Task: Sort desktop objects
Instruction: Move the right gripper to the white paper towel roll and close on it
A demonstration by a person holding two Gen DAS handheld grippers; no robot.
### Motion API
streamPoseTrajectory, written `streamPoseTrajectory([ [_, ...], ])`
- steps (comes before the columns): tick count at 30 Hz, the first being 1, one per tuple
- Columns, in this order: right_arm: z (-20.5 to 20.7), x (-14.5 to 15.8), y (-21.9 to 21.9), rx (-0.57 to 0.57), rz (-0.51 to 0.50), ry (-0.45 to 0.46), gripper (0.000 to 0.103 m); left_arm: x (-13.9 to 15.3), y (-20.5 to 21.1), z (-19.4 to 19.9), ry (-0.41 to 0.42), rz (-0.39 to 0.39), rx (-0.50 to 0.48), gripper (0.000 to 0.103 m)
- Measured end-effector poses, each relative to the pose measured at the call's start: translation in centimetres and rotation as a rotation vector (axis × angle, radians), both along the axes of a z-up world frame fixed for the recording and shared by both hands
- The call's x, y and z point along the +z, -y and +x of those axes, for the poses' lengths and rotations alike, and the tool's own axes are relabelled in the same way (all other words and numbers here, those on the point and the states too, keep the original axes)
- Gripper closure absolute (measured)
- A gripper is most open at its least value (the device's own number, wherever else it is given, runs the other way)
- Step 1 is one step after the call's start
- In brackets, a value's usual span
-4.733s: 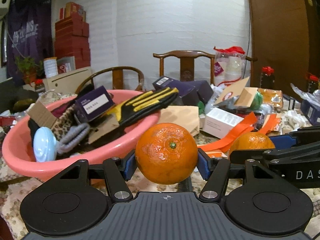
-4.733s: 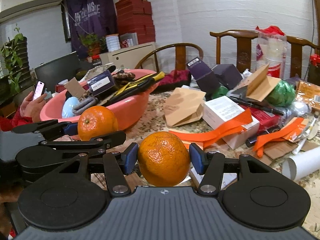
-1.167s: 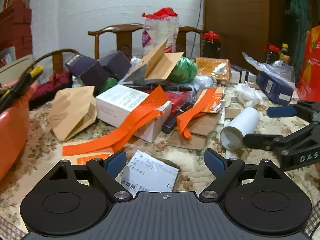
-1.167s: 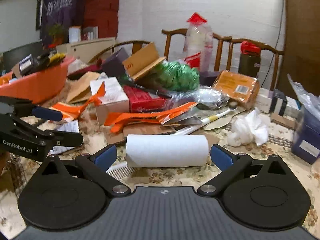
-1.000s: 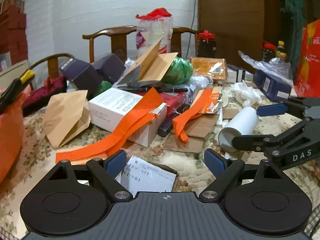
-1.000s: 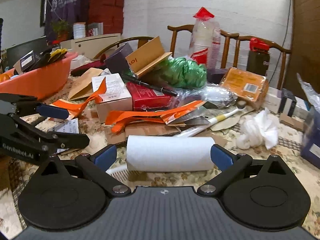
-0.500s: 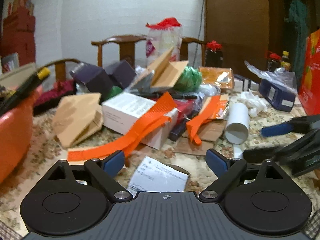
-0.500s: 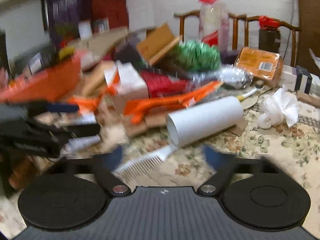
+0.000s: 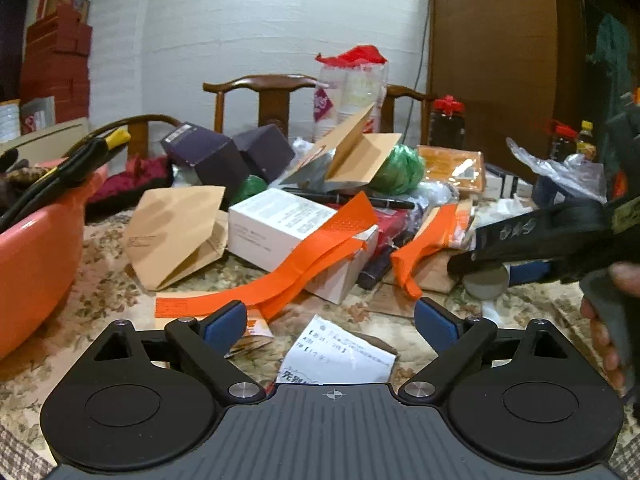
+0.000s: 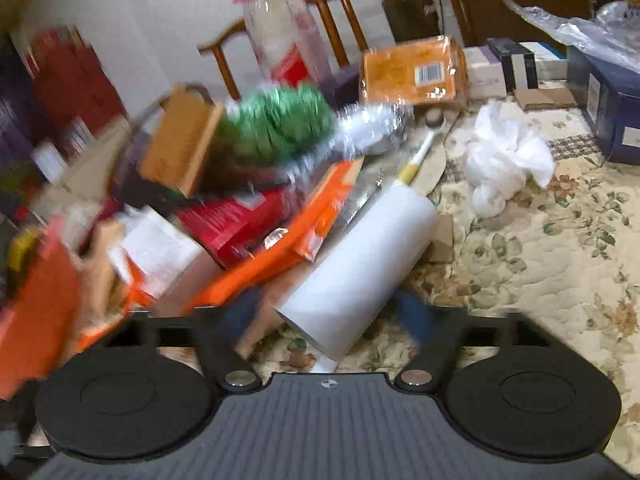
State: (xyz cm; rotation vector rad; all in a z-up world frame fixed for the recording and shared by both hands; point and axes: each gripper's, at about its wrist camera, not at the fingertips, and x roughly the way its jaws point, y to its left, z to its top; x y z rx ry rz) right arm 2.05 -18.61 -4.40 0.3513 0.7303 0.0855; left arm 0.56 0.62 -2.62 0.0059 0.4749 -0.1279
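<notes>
White cardboard tube [image 10: 360, 268] lies tilted on the flower-patterned counter [image 10: 540, 248], its open near end sitting right between the blue pads of the right hand-held gripper [image 10: 328, 316]. Those jaws are closing in on it; the picture is smeared, and I cannot tell whether the pads press on it. Far end of the tube rests against a strip of orange packaging [image 10: 312, 220], and a toothbrush [image 10: 420, 156] lies just beyond. Off to the tube's right, a crumpled white tissue [image 10: 508, 160] lies on the cloth.

Over on the other side, the left hand-held gripper [image 9: 330, 318] hovers wide open with nothing between its pads, above a printed paper slip [image 9: 340, 354]. Ahead of it, a white box [image 9: 288, 228] has an orange strip [image 9: 296, 268] draped over it, with a brown paper bag [image 9: 176, 228] beside it. At the left edge, the pink basin [image 9: 36, 264] carries black-and-yellow gloves [image 9: 68, 168]. From this view the right hand-held gripper reaches in from the right, a person's fingers [image 9: 604, 340] around its handle, the tube's round end [image 9: 486, 280] showing under it.
</notes>
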Motion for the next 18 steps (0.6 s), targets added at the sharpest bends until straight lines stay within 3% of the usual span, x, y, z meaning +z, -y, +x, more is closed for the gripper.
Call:
streamPoseTrajectory([
  [10,-8.0,0.9,3.2,0.133,-0.033,0.165,0.052,-0.1,0.4,0.1,-0.008,0.009,-0.014,0.006],
  [15,-8.3,0.5,5.7,0.136,0.046,0.125,0.054,-0.1,1.8,0.2,-0.013,0.051,-0.065,0.006],
  [18,-8.1,0.5,5.2,0.152,0.039,0.119,0.054,0.5,3.2,0.8,-0.024,0.096,-0.091,0.006],
])
